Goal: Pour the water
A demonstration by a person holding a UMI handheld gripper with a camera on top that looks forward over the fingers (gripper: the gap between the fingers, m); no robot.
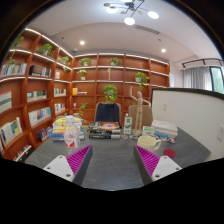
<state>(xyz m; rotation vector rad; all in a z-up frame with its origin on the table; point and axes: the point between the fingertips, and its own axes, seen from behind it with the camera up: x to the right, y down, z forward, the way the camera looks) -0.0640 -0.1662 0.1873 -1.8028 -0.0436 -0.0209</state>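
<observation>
- The two-finger gripper with magenta pads [112, 160] hangs wide open and holds nothing, raised well back from the grey table [110, 162], probably for an overview.
- A small clear bottle [127, 125], likely the water, stands beyond the fingers among clutter; its contents are unreadable.

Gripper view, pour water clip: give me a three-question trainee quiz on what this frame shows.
1. True or false: the gripper is shut on a cup.
2. What stands beyond the fingers on the grey table? A) a clutter of small items B) a sink C) a bicycle
3. Fill in: the wall beside the table is lined with ____.

Key: 1 false, the fingers stand apart with nothing between them; 2 A, the small items; 3 bookshelves.
</observation>
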